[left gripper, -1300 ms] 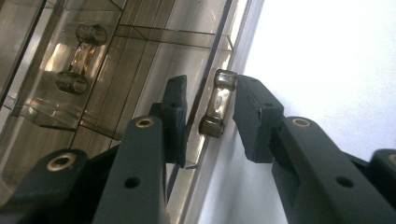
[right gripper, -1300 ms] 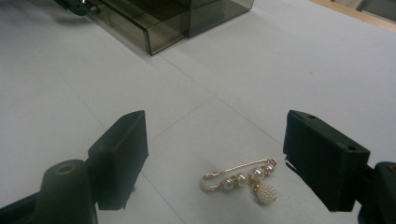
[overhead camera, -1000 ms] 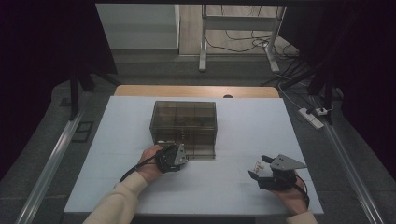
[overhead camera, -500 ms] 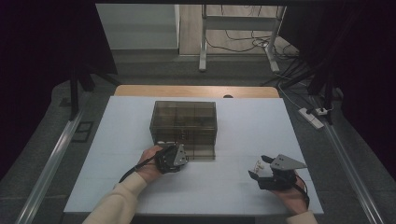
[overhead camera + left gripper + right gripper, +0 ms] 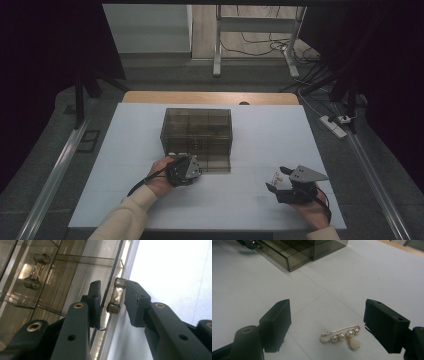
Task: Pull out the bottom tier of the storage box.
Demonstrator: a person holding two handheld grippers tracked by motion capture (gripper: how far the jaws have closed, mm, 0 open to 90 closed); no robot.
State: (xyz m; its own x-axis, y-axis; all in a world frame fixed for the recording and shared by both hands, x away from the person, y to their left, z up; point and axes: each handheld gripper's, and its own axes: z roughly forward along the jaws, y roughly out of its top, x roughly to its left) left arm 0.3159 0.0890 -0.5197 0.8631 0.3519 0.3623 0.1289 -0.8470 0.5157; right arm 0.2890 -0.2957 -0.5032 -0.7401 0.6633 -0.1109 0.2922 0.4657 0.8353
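Left gripper at the drawer handle, right gripper over the brooch.

The left gripper [image 5: 112,302] has its jaws narrowly parted around the small smoky translucent bar handle [image 5: 115,296] of a drawer pulled a little way out of the smoky transparent plastic drawer box [image 5: 196,131], which stands on the white tabletop [image 5: 260,125] near its middle; whether the pads press on the handle cannot be told. The right gripper [image 5: 329,327] stands wide apart over the gold safety-pin brooch with pearl beads [image 5: 342,337], which lies on the tabletop near its front right corner, untouched.
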